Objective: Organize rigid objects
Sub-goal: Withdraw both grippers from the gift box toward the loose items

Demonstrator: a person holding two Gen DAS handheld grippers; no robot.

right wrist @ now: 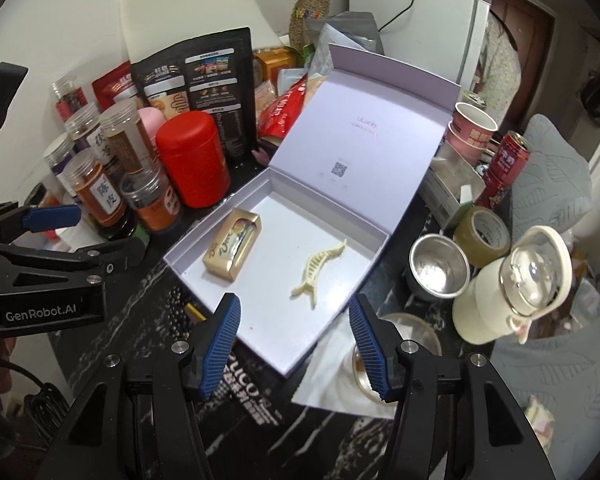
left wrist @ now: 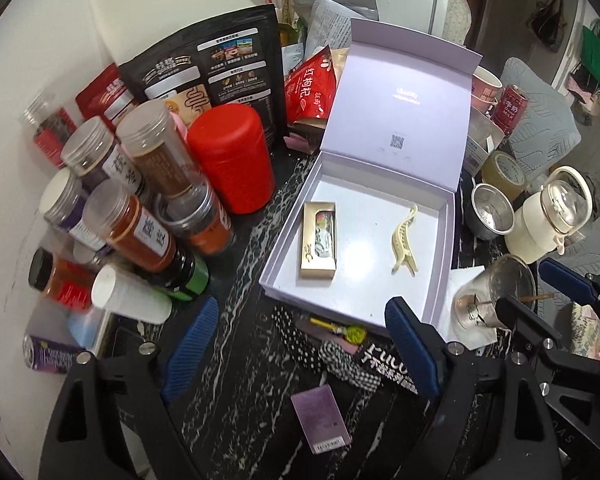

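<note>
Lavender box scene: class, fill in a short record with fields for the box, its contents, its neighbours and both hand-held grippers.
box: lavender box, lid standing open
contents: gold carton on the left, cream hair clip on the right, apart
left of box: red canister, spice jars
right of box: steel cup, tape roll, cream bottle
surface: dark marbled table
left hand-held gripper: open, nothing between the pads
right hand-held gripper: open, empty, over the box's near edge

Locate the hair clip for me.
The hair clip lies flat in the open lilac box, on its right half in both wrist views, apart from the gold carton to its left and nearer the steel cup outside the box.
</note>
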